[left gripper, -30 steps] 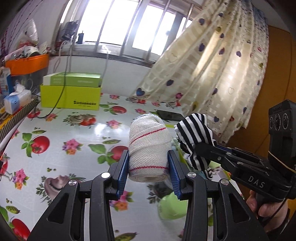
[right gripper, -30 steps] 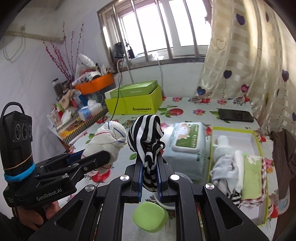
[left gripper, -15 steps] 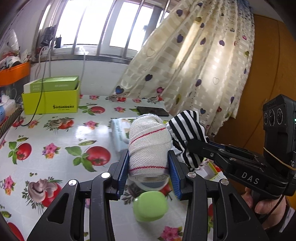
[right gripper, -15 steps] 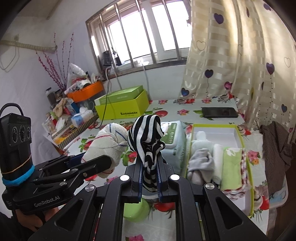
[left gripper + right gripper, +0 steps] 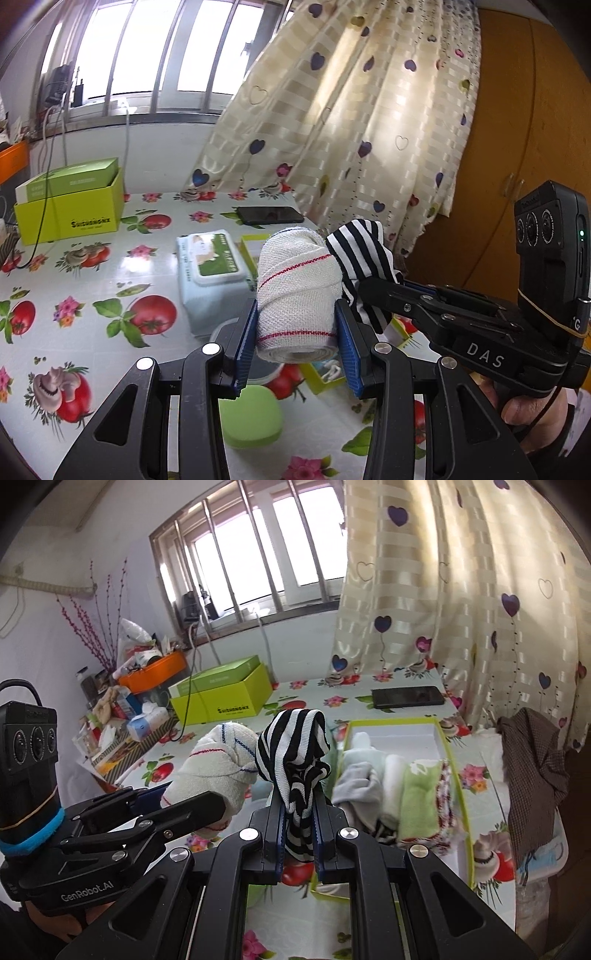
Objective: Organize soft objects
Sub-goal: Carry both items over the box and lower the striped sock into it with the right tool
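Both tongs are swinging closer to the box (image 5: 456,775); left tongs (image 5: 297,332) pinching the soft, light cloth roll (image 5: 295,295) mid-body, right tongs (image 5: 299,834) pinching the limp striped sock (image 5: 295,753).

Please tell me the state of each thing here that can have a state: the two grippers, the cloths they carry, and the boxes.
left gripper: shut on white rolled cloth
right gripper: shut on striped sock
storage box: open, partly filled with folded cloths
yellow-green box: open
phone: lying flat, screen dark
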Action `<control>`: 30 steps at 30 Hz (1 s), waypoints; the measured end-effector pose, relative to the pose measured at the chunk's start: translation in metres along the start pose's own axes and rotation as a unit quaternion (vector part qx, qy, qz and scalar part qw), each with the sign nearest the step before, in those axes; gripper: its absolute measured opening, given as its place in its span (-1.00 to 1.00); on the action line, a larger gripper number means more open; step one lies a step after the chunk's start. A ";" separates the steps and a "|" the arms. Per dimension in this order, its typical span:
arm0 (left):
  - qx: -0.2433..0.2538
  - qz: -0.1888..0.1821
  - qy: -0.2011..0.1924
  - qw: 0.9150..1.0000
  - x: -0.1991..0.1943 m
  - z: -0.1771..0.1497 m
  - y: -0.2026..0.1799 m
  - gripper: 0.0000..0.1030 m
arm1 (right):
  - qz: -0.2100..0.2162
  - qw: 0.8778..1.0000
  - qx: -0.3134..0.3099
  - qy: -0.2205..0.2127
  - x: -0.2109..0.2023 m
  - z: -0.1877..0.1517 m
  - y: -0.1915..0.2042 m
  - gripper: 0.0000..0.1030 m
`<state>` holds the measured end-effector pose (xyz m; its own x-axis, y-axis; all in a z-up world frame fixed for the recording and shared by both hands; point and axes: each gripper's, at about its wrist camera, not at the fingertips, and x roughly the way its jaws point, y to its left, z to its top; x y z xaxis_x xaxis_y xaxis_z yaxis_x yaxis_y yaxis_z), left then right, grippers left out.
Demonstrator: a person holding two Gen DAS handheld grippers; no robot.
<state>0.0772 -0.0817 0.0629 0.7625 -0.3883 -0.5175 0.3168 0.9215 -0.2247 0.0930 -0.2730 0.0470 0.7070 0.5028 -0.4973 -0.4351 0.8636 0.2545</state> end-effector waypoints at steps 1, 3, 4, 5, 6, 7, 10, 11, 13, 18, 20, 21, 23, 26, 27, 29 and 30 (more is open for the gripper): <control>0.001 -0.001 0.001 1.000 0.001 0.000 -0.001 -0.19 | -0.002 1.000 0.001 0.000 -0.001 -0.001 -0.002 -0.78; 0.004 -0.005 0.004 1.000 0.003 -0.002 -0.005 -0.19 | -0.005 1.000 0.003 0.000 -0.003 -0.003 -0.005 -0.78; 0.006 -0.007 0.006 1.000 0.005 -0.002 -0.007 -0.19 | -0.007 1.000 0.003 0.000 -0.004 -0.004 -0.007 -0.78; 0.007 -0.008 0.008 1.000 0.006 -0.002 -0.009 -0.19 | -0.008 1.000 0.004 0.001 -0.004 -0.006 -0.009 -0.78; 0.008 -0.010 0.011 1.000 0.008 -0.003 -0.011 -0.19 | -0.009 1.000 0.005 0.001 -0.005 -0.007 -0.010 -0.78; 0.009 -0.012 0.012 1.000 0.009 -0.004 -0.013 -0.19 | -0.011 1.000 0.006 0.001 -0.006 -0.008 -0.012 -0.78; 0.012 -0.017 0.016 1.000 0.011 -0.004 -0.017 -0.19 | -0.020 1.000 0.012 0.000 -0.010 -0.012 -0.022 -0.78; 0.013 -0.017 0.016 1.000 0.012 -0.005 -0.018 -0.19 | -0.024 1.000 0.015 -0.001 -0.012 -0.013 -0.026 -0.78; 0.013 -0.019 0.018 1.000 0.014 -0.005 -0.020 -0.19 | -0.034 0.999 0.024 -0.002 -0.017 -0.017 -0.036 -0.78; 0.012 -0.022 0.025 0.999 0.021 -0.007 -0.022 -0.19 | -0.058 0.997 0.046 -0.002 -0.026 -0.026 -0.060 -0.78; 0.013 -0.023 0.028 0.999 0.024 -0.008 -0.024 -0.19 | -0.066 0.996 0.053 -0.001 -0.027 -0.029 -0.068 -0.78; 0.014 -0.023 0.029 0.999 0.025 -0.009 -0.025 -0.19 | -0.070 0.996 0.054 0.001 -0.027 -0.031 -0.071 -0.78; 0.014 -0.024 0.032 0.999 0.027 -0.009 -0.026 -0.19 | -0.079 0.996 0.051 0.008 -0.023 -0.034 -0.075 -0.78; 0.014 -0.023 0.034 0.999 0.031 -0.009 -0.027 -0.19 | -0.087 0.995 0.046 0.027 -0.013 -0.039 -0.080 -0.78; 0.014 -0.023 0.035 0.999 0.032 -0.009 -0.026 -0.19 | -0.090 0.994 0.044 0.034 -0.008 -0.041 -0.080 -0.78; 0.014 -0.021 0.037 0.999 0.033 -0.009 -0.026 -0.19 | -0.093 0.994 0.042 0.049 0.001 -0.046 -0.083 -0.78; 0.013 -0.020 0.038 0.999 0.034 -0.009 -0.026 -0.19 | -0.092 0.993 0.041 0.055 0.005 -0.048 -0.083 -0.78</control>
<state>0.0902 -0.1187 0.0436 0.7041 -0.4240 -0.5696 0.3619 0.9045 -0.2258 0.1060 -0.3444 -0.0161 0.7030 0.3334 -0.6282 -0.2538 0.9428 0.2163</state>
